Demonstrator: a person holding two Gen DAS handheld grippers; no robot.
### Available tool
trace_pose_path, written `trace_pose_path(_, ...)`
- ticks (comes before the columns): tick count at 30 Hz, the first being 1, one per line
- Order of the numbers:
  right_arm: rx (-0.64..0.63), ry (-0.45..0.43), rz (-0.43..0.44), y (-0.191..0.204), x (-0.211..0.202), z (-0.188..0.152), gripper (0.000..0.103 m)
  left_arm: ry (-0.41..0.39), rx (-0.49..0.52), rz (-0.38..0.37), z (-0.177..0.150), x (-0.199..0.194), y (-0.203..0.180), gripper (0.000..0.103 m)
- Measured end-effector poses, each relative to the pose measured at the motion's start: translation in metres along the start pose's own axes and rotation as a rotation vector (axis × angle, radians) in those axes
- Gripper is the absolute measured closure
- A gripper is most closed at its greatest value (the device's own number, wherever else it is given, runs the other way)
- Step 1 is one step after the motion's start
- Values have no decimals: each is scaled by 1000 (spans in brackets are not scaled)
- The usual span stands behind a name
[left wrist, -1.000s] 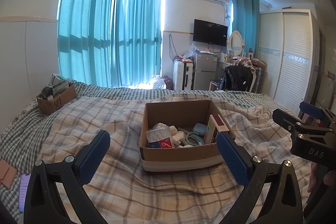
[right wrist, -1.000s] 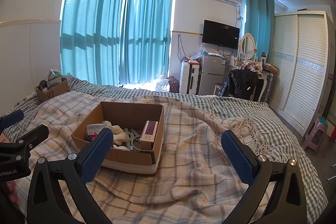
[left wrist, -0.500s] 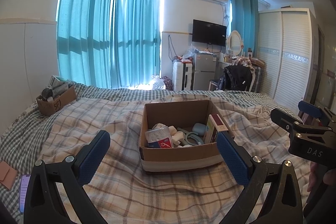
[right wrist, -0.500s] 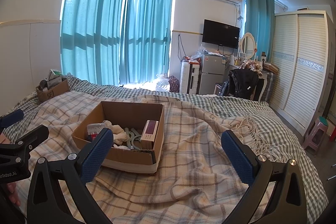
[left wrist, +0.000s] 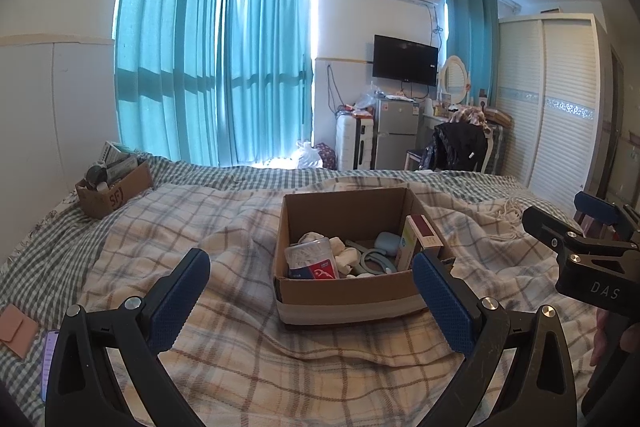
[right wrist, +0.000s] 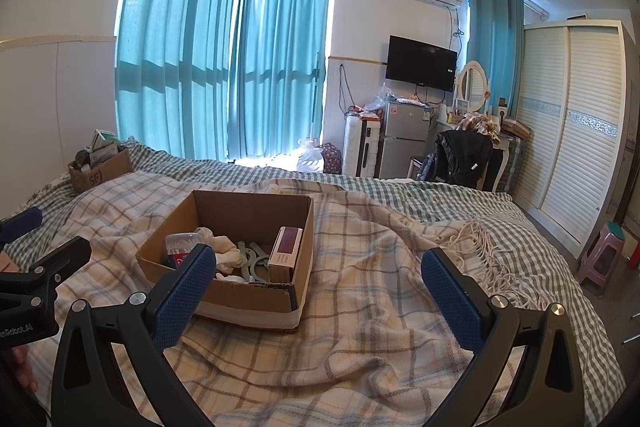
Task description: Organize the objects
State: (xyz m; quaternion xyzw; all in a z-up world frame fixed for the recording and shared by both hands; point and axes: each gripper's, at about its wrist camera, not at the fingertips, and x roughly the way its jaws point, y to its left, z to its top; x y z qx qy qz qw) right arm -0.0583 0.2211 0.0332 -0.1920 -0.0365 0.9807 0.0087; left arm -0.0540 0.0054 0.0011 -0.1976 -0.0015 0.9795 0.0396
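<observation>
1. A cardboard box was seen on the plaid blanket of the bed, at about 12 o'clock from the left gripper and at about 10 o'clock from the right gripper.
2. Inside the box, several small things were gathered: a plastic pack with a red and blue label, some crumpled white cloth, a pale green curved piece, a light blue case, and a white carton with a maroon top that stood against the wall at 3 o'clock.
3. Both tongs were held wide apart and nothing was carried between them; neither one touched the box.
4. A second, smaller cardboard box, filled with other items, was placed well apart at about 10 o'clock, near the wall.
5. On the blanket around the central box, no loose object was noticed, except a pink flat piece and a phone at the 8 o'clock edge of the left view.
6. It was judged that the scene could fit two stages: the items already collected into the box, or items waiting to be taken out and sorted. This could not be decided.
</observation>
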Motion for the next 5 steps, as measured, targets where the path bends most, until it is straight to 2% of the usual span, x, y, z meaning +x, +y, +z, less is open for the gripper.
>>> trace_pose_path(5, 2, 5, 0, 0, 1, -2, 0, 3, 5, 8, -1, 0, -1, 0)
